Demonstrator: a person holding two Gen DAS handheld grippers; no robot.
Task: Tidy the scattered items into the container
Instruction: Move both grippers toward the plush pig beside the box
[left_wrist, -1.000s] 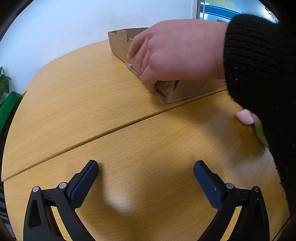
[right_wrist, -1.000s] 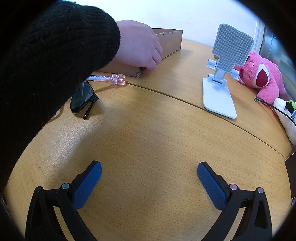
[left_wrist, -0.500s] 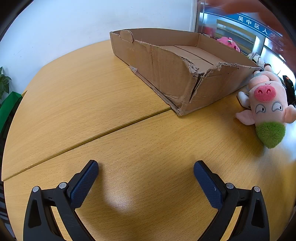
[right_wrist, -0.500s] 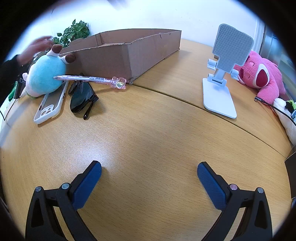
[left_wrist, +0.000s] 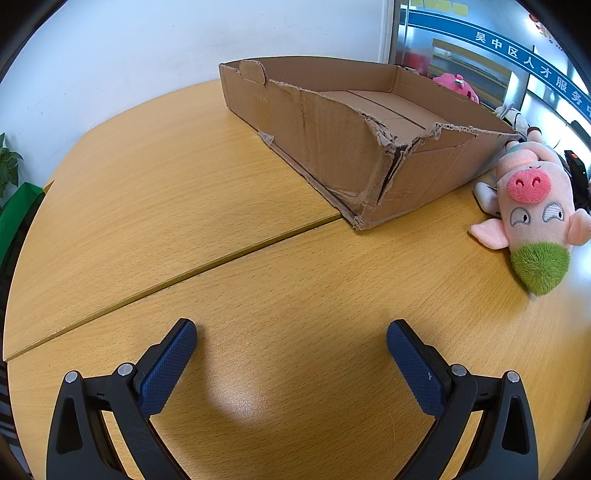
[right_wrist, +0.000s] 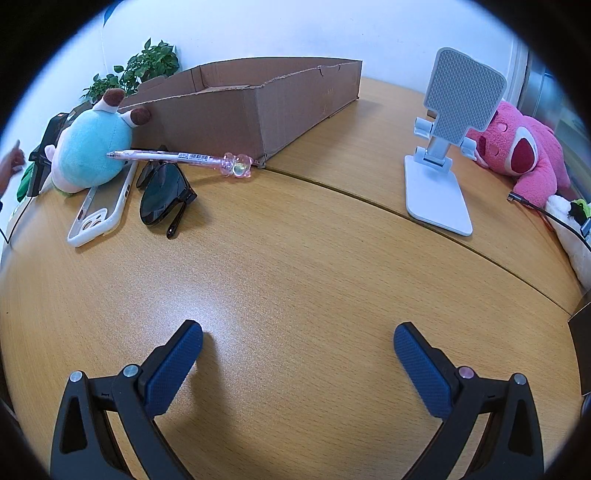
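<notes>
A shallow torn cardboard box (left_wrist: 351, 147) lies empty on the wooden table; it also shows in the right wrist view (right_wrist: 251, 107). A pink pig plush (left_wrist: 532, 206) lies to its right. In the right wrist view a blue plush (right_wrist: 92, 151), a pink pen (right_wrist: 184, 158), black sunglasses (right_wrist: 162, 199) and a white phone case (right_wrist: 99, 214) lie by the box. A white phone stand (right_wrist: 443, 147) and a pink bear plush (right_wrist: 517, 151) sit at the right. My left gripper (left_wrist: 291, 350) and right gripper (right_wrist: 297, 350) are open, empty, low over the table, well short of the items.
A seam runs across the table (left_wrist: 166, 206). A green plant (right_wrist: 144, 70) stands behind the box. A cable (right_wrist: 539, 210) and a white plush (right_wrist: 572, 236) lie at the far right edge. A person's hand (right_wrist: 9, 166) shows at the far left.
The person's hand and black sleeve, which were on the box a second ago, have withdrawn, uncovering the box and the items. Both grippers have stayed still.
</notes>
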